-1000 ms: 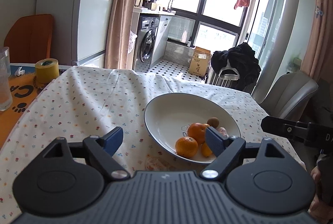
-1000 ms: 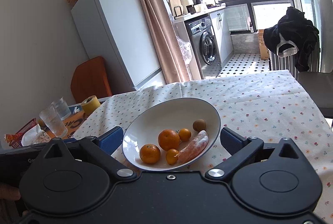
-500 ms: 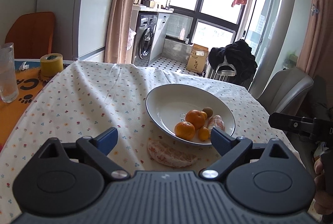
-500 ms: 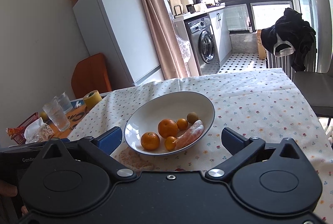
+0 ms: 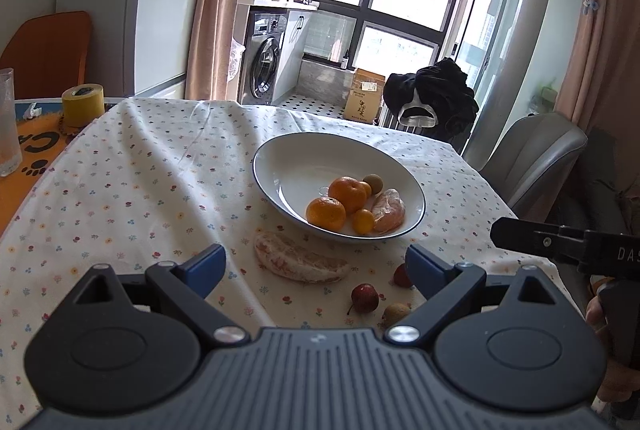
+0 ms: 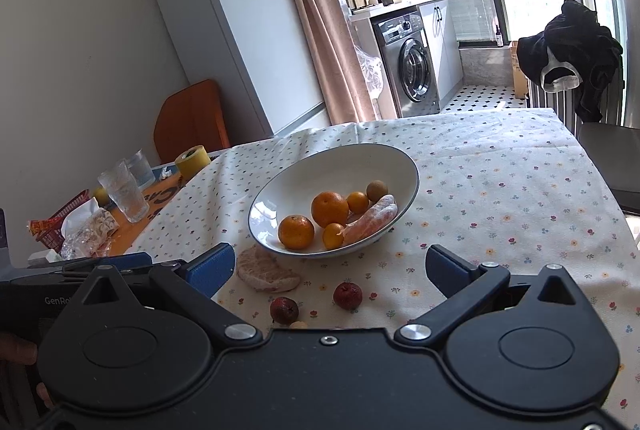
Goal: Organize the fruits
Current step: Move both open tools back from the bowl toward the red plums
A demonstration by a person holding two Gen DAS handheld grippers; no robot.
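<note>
Both handheld tools are raised above the near edge of a table covered in a white cloth with small floral print (image 5: 132, 190), and neither grips anything. The left gripper (image 5: 316, 264) has its blue-tipped jaws spread wide; the right gripper (image 6: 330, 264) is likewise wide open and empty. Ahead of both, near the middle of the cloth, stands a shallow white ceramic bowl with a dark rim (image 5: 288, 166). Inside it lie two larger orange mandarins (image 5: 326, 213), two small orange kumquat-like fruits (image 5: 363, 221), one small brown round fruit (image 5: 373, 182) and a peeled pinkish citrus segment (image 5: 389, 210) resting against the bowl's near right wall. Outside the bowl, on the cloth just beside its near rim, lies a second peeled pinkish citrus segment (image 5: 298, 262); in the left wrist view it sits between the spread jaws, ahead of the tips and not touched by them. Nearer still lie two small dark red round fruits (image 6: 347, 295), apart from each other, and one small tan round fruit (image 5: 396, 311), all loose on the cloth close under the tools; in the right wrist view the red fruits fall between that tool's jaws, untouched. At the far left of the table stand a yellow tape roll (image 5: 83, 105) and clear drinking glasses (image 6: 124, 190).
</note>
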